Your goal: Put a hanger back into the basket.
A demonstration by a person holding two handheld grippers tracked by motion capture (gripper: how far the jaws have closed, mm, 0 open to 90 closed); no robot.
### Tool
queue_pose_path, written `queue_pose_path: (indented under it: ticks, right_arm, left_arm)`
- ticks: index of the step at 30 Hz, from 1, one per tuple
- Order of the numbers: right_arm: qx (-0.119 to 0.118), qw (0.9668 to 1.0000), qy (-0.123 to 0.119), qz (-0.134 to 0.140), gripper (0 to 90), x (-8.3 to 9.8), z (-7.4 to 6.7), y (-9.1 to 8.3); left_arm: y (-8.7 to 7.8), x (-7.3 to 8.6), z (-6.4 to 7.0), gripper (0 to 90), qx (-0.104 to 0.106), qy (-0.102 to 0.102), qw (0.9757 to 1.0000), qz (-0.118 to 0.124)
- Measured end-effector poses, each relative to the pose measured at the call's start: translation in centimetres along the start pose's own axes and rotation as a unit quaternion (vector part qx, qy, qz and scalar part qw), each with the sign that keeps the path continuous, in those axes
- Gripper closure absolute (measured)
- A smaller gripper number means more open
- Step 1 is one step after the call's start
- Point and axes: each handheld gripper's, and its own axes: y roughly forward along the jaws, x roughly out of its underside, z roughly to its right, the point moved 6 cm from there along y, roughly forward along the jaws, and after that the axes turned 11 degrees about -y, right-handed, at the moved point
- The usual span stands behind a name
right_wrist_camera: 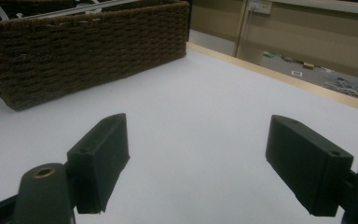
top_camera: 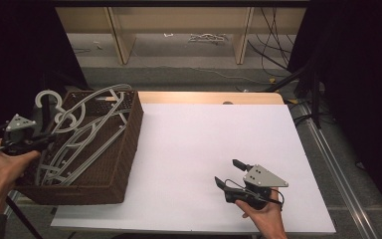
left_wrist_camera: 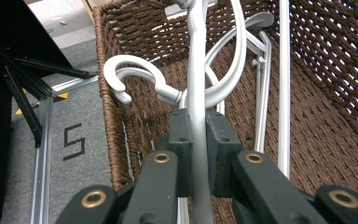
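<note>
A grey plastic hanger point(left_wrist_camera: 198, 88) is clamped between the pads of the left gripper point(left_wrist_camera: 198, 154), its bar rising straight ahead of the jaws. Just to one side of the grip, a hook point(left_wrist_camera: 130, 77) is seen curling over the rim of the brown wicker basket point(left_wrist_camera: 335, 135), in which further hangers point(top_camera: 87, 144) are piled. The right gripper point(top_camera: 229, 174) is held low over the white table point(top_camera: 204, 134), well apart from the basket, with its jaws spread wide and nothing between them.
</note>
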Motion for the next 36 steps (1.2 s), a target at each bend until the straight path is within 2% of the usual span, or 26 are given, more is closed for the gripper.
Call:
queue_pose_path:
  ticks: [3,5,6,16,22,27,32,33,36]
  right_arm:
    - [-0.001,1.0000,0.002,-0.002,22.2,0.0,0.0,0.0]
    - [-0.001,1.0000,0.002,-0.001,22.2,0.0,0.0,0.0]
    - [0.000,1.0000,0.002,-0.001,22.2,0.0,0.0,0.0]
    - [-0.001,1.0000,0.001,-0.001,22.2,0.0,0.0,0.0]
    - [-0.001,1.0000,0.001,-0.003,22.2,0.0,0.0,0.0]
    - [-0.001,1.0000,-0.001,-0.001,22.2,0.0,0.0,0.0]
    - [-0.005,1.0000,0.000,-0.006,22.2,0.0,0.0,-0.1]
    - [-0.006,1.0000,0.000,-0.006,22.2,0.0,-0.1,-0.1]
    - [-0.005,1.0000,0.000,-0.005,22.2,0.0,0.0,-0.1]
  left_arm:
    - [0.1,0.0,0.0,82.3,0.001,0.002,1.0000,-0.001]
    - [0.2,0.0,0.1,82.3,0.001,0.012,0.9999,-0.006]
    - [0.3,-0.1,0.2,82.3,-0.005,0.020,0.9998,-0.008]
    - [1.9,0.5,0.1,82.2,-0.020,0.052,0.9977,-0.038]
    - [2.9,1.5,0.2,82.2,-0.011,0.048,0.9974,-0.052]
    - [3.4,1.8,0.4,82.1,-0.012,0.045,0.9971,-0.061]
    - [4.0,2.1,0.3,81.9,-0.014,0.033,0.9974,-0.062]
    - [4.0,2.1,0.2,81.8,-0.014,0.037,0.9971,-0.065]
    - [4.2,2.2,-0.1,80.3,-0.014,0.022,0.9973,-0.069]
